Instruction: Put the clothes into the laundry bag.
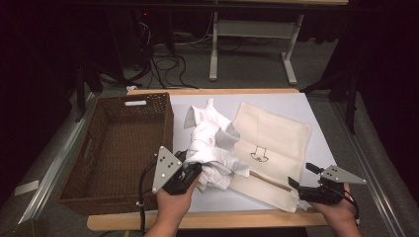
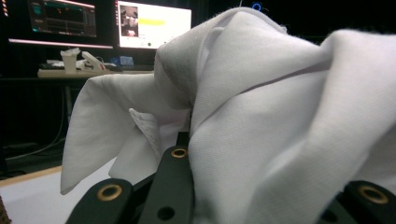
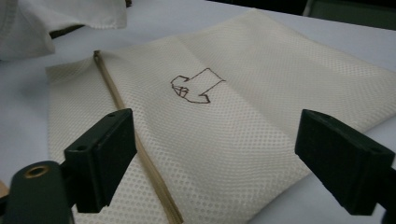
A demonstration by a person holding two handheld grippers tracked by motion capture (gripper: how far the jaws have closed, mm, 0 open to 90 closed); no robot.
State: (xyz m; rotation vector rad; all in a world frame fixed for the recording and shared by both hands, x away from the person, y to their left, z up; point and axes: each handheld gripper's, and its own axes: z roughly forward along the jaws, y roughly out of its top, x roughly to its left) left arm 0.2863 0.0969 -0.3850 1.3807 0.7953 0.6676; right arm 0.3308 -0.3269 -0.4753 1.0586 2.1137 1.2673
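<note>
A crumpled white shirt lies mid-table, partly over the left edge of a cream mesh bag. My left gripper is shut on the shirt's near end. In the left gripper view the white cloth drapes over the jaws and hides the right one. My right gripper hovers open at the bag's near right corner, nothing between its jaws. In the right gripper view the open gripper frames the mesh bag, its brown zip and a small stitched shirt outline.
An empty brown wicker basket stands at the table's left, beside the shirt. A white mat covers the table, with a wooden edge nearest the person. Beyond are cables and a desk frame on the floor. Lit monitors glow behind the shirt.
</note>
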